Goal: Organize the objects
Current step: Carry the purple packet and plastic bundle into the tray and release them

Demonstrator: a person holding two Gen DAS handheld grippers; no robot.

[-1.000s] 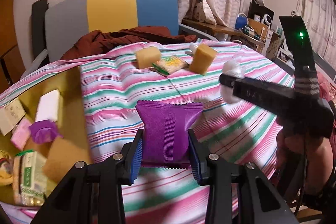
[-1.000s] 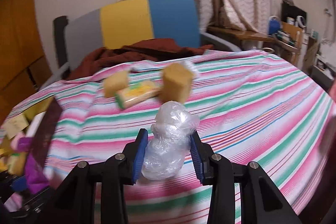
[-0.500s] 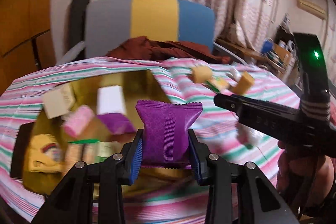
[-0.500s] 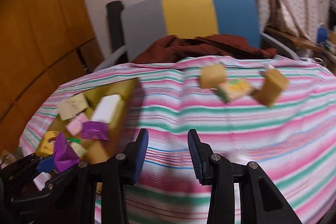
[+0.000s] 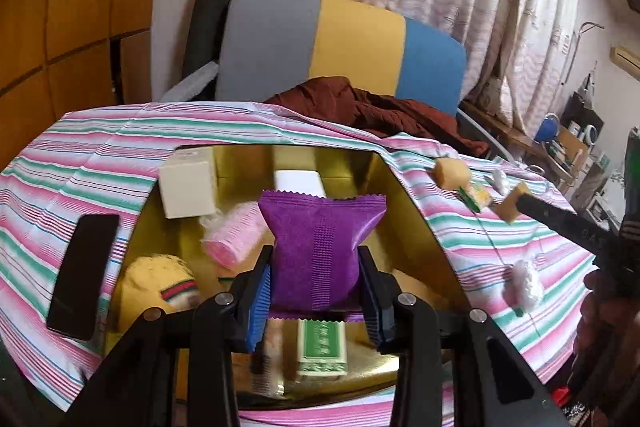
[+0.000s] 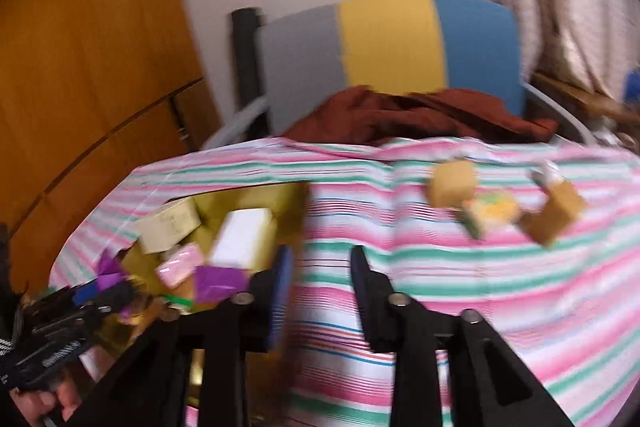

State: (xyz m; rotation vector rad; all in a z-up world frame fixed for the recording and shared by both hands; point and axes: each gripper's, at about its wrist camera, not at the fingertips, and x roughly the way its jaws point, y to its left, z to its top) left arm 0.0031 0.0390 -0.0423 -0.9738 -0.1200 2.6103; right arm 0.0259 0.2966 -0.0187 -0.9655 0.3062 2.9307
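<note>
Left gripper: we see our left gripper clamped on a purple crinkle-edged foil sachet, blue pads pressing both of its sides.
Sachet's place: we hold it upright over the gold-lined open box, which sits on the pink, green and white striped tablecloth.
Box contents: we make out a cream cardboard carton, a white block, a pink wrapped pack, a yellow knitted piece with a red-green band and a green-and-white printed packet.
Right gripper: our right gripper has its jaws opening, with nothing between them, only cloth beyond.
Loose on the cloth: a crumpled clear plastic wad lies just beside the box's right wall; farther off sit two tan sponge cubes and a small yellow-green packet.
Left of the box: a black phone lies flat on the cloth.
Behind the table: a grey, yellow and blue chair back with a rust-brown cloth heaped on the seat.
</note>
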